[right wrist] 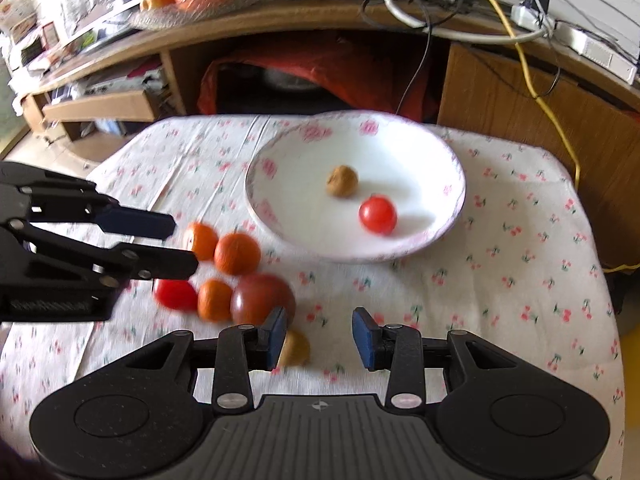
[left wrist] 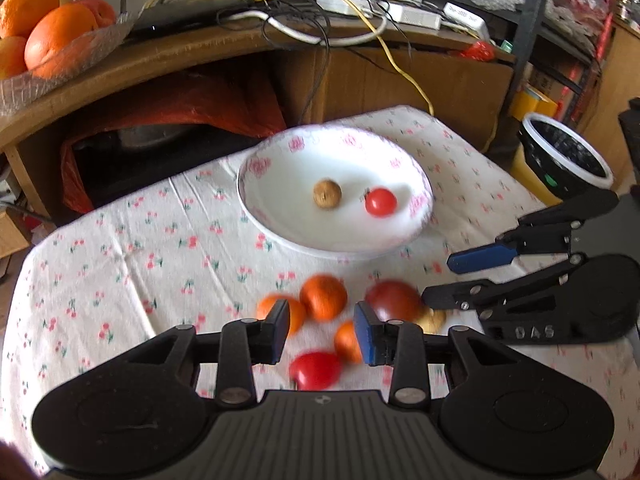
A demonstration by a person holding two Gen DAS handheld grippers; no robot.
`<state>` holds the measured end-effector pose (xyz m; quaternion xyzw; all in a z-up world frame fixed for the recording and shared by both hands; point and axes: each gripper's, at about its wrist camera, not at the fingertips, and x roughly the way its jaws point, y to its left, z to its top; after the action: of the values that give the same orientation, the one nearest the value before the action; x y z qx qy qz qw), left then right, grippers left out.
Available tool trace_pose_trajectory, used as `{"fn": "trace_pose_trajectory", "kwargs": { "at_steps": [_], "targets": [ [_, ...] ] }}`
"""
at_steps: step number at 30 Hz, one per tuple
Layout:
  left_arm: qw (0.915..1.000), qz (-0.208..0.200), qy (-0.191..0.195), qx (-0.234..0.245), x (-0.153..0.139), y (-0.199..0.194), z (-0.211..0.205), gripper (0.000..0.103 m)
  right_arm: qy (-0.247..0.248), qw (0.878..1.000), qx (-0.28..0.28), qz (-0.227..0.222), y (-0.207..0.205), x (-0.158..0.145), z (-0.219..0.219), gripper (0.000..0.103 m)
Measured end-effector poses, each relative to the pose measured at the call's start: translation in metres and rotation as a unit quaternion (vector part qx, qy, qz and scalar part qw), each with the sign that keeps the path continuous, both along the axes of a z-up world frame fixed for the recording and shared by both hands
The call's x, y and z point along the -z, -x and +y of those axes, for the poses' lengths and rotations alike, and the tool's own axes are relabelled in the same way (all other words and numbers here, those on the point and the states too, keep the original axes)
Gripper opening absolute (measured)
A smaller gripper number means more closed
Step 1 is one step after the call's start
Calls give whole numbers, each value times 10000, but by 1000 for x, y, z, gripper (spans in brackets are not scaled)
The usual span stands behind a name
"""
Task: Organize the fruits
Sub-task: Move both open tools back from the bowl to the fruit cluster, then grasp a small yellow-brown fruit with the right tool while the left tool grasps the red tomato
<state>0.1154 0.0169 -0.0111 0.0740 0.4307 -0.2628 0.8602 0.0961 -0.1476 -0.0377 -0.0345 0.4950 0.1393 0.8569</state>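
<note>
Left gripper [left wrist: 322, 330]: you hold it with fingers spread wide and nothing between them, low over the loose fruit; that suits a straight drop onto one piece.
Right gripper [right wrist: 319, 336]: also spread wide and empty, just beside the dark tomato [right wrist: 262, 298], with the small brown fruit [right wrist: 295, 347] at its left pad.
Loose fruit: three small oranges, one at [right wrist: 237, 253], and a red tomato [right wrist: 175, 294] cluster touching or nearly so, at about 7 o'clock from the bowl.
Bowl [right wrist: 448, 196]: it already holds a walnut-like brown piece [right wrist: 342, 181] and a cherry tomato [right wrist: 377, 214], so you likely mean it as the collecting spot.
Judgement: the tight cluster may roll if you nudge a neighbour.
Surface: a cherry-print tablecloth [right wrist: 520, 280], creased, over a small table.
Room: a wooden desk at 12 o'clock carries cables and a clear dish of large oranges [left wrist: 60, 36]; a dark basket [left wrist: 568, 156] stands at 3 o'clock in the left view.
</note>
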Motion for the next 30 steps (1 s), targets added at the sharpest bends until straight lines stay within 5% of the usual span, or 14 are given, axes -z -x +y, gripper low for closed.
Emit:
{"fn": "trace_pose_trajectory", "kwargs": {
  "at_steps": [9,30],
  "targets": [
    [9987,87,-310,407,16,15,2,45,-1,9994,-337,69,10,2,5,37],
    [9971,101,-585,484,37,6,-8,45,72,9979,-603,228,5,14,16,37]
  ]
}}
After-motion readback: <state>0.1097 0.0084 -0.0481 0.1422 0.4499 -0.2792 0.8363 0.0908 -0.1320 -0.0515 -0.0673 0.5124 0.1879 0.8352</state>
